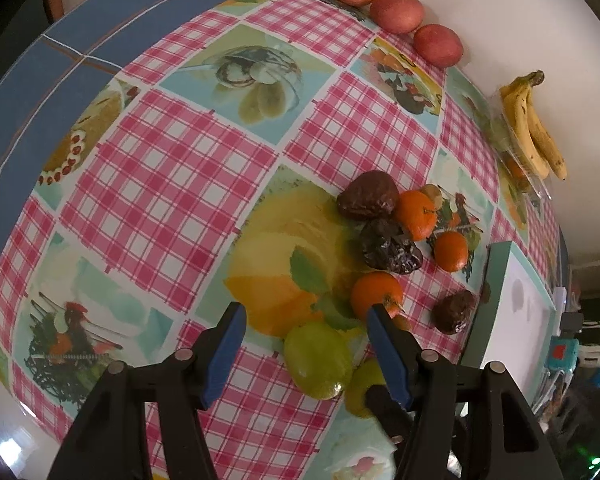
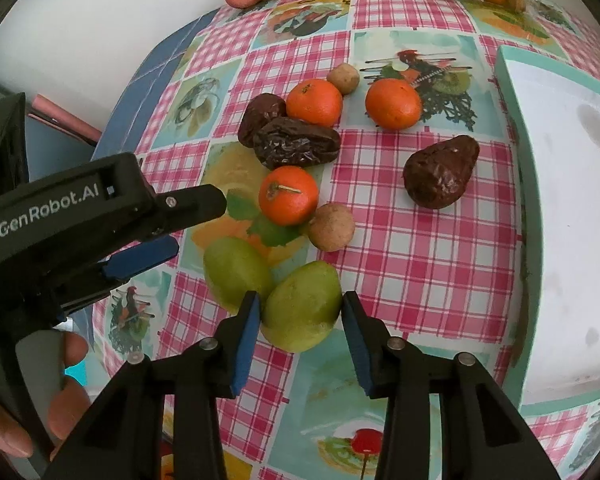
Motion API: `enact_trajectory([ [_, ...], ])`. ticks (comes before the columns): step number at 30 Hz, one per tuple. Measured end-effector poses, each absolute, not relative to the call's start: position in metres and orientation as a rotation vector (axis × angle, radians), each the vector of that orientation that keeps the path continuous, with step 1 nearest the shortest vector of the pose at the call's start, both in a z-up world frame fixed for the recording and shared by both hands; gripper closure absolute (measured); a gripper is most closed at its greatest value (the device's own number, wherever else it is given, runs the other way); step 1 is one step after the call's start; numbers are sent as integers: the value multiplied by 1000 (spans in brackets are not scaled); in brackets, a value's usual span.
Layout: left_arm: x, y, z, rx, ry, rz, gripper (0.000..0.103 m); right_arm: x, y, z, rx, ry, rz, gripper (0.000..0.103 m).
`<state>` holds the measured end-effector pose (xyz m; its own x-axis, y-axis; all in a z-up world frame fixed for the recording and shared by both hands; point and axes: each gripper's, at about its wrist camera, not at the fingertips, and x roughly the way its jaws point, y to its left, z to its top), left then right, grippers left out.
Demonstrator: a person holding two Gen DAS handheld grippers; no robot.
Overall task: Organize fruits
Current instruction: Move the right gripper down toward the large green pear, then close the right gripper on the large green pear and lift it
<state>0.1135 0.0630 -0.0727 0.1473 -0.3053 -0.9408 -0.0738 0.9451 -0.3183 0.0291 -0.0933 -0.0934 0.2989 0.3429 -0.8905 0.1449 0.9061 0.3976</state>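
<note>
A pile of fruit lies on the checked tablecloth: three tangerines (image 2: 288, 195), several dark wrinkled fruits (image 2: 296, 142), two small brown round fruits (image 2: 332, 227) and two green fruits. My right gripper (image 2: 300, 312) is open, its blue pads on either side of the nearer green fruit (image 2: 302, 306). My left gripper (image 1: 306, 316) is open and empty, low over the other green fruit (image 1: 318, 360), with a tangerine (image 1: 376, 294) by its right fingertip. The left gripper also shows in the right wrist view (image 2: 180, 220), beside that second green fruit (image 2: 236, 270).
A white tray with a teal rim (image 2: 516, 128) stands to the right of the pile. Three red apples (image 1: 396, 12) line the wall at the back. Bananas (image 1: 534, 128) lie on a clear plastic box at the back right. A blue cloth (image 1: 60, 72) covers the table's left side.
</note>
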Motion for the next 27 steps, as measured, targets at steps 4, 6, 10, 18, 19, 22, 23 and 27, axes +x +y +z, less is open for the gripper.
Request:
enact_trajectory([
  [4,112,61,-75,-313,1432,-173,37,29,-102,-84,432,1240,111,66],
  [6,110,61,-78,-308,1445,-177,37,28,-108,-81,430,1231,96,66],
  [10,104,59,-81,-301,1465,-187,51,27,-113,-84,465,1241,107,66],
  [18,96,53,-80,-289,1466,-218,62,24,-121,-82,481,1241,89,66],
  [19,96,52,-80,-285,1463,-218,62,23,-121,-82,482,1240,88,66],
  [22,97,51,-79,-276,1455,-215,63,23,-120,-82,476,1241,89,66],
  [23,97,51,-78,-268,1451,-211,63,24,-120,-82,476,1241,92,66],
  [27,101,60,-72,-261,1416,-166,63,25,-117,-84,481,1249,106,61],
])
